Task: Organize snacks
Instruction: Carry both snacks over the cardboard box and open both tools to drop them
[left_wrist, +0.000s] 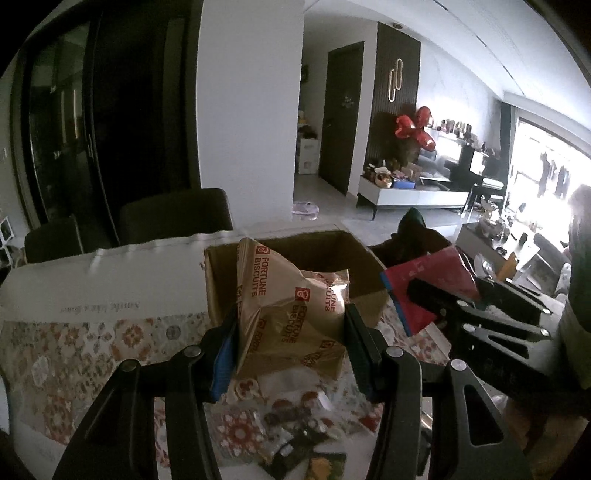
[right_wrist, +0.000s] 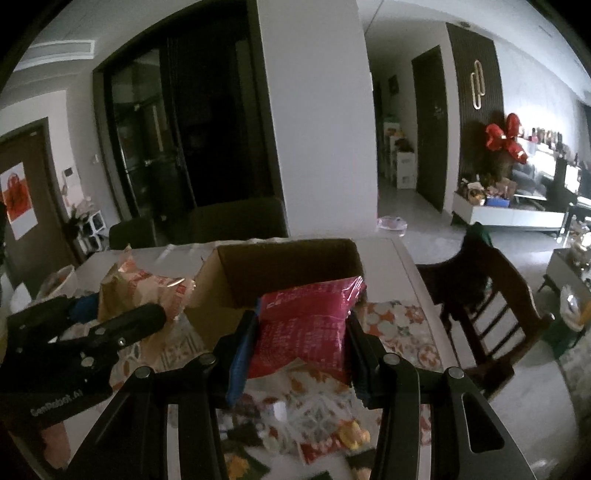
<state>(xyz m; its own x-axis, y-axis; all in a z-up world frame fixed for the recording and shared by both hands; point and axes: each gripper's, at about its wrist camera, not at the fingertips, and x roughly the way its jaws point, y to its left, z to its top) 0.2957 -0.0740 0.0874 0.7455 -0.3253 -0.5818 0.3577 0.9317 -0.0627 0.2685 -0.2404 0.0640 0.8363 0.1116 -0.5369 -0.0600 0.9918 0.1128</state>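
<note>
My left gripper (left_wrist: 291, 347) is shut on a gold Fortune Biscuits bag (left_wrist: 291, 314) and holds it above the table, just in front of an open cardboard box (left_wrist: 325, 251). My right gripper (right_wrist: 299, 343) is shut on a red snack bag (right_wrist: 306, 325) and holds it at the near edge of the same box (right_wrist: 280, 273). The right gripper with its red bag (left_wrist: 432, 284) shows at the right of the left wrist view. The left gripper with the gold bag (right_wrist: 136, 291) shows at the left of the right wrist view.
Several small snack packets (left_wrist: 295, 428) lie on the patterned tablecloth (left_wrist: 92, 350) below the grippers; they also show in the right wrist view (right_wrist: 306, 424). Dark chairs (left_wrist: 173, 218) stand behind the table, and a wooden chair (right_wrist: 491, 302) at its right.
</note>
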